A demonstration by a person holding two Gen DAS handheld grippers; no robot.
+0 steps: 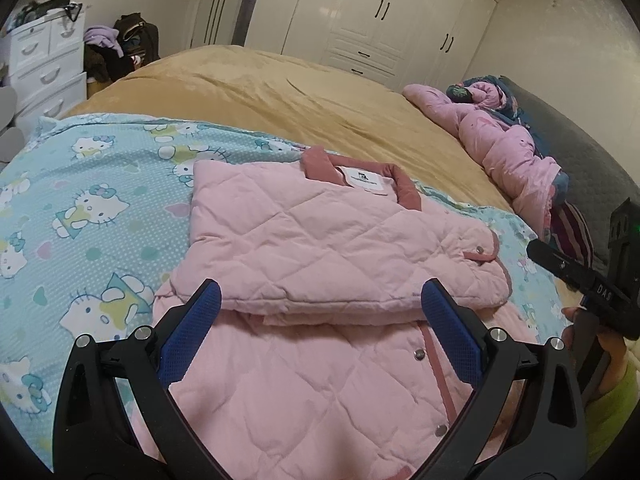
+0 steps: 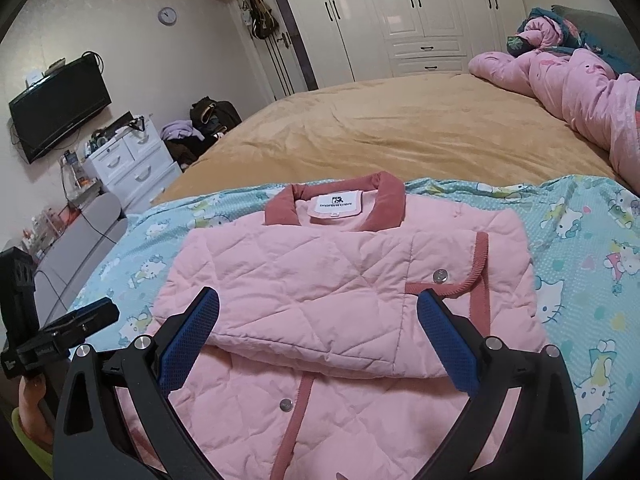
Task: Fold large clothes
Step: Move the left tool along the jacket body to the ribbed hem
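Note:
A pink quilted jacket (image 1: 328,248) with a dark pink collar lies on the blue cartoon-cat sheet (image 1: 80,200), its sleeves folded across the chest and its lower part spread toward me. It also shows in the right wrist view (image 2: 320,288). My left gripper (image 1: 320,300) is open and empty, hovering over the jacket's lower half near the folded edge. My right gripper (image 2: 318,312) is open and empty too, above the same fold. Each gripper's body shows at the edge of the other's view.
A tan blanket (image 1: 300,96) covers the bed beyond the sheet. A rumpled pink duvet (image 1: 508,148) lies at the headboard side. White drawers (image 2: 128,168), a wall TV (image 2: 60,108) and wardrobes (image 2: 420,12) stand past the bed.

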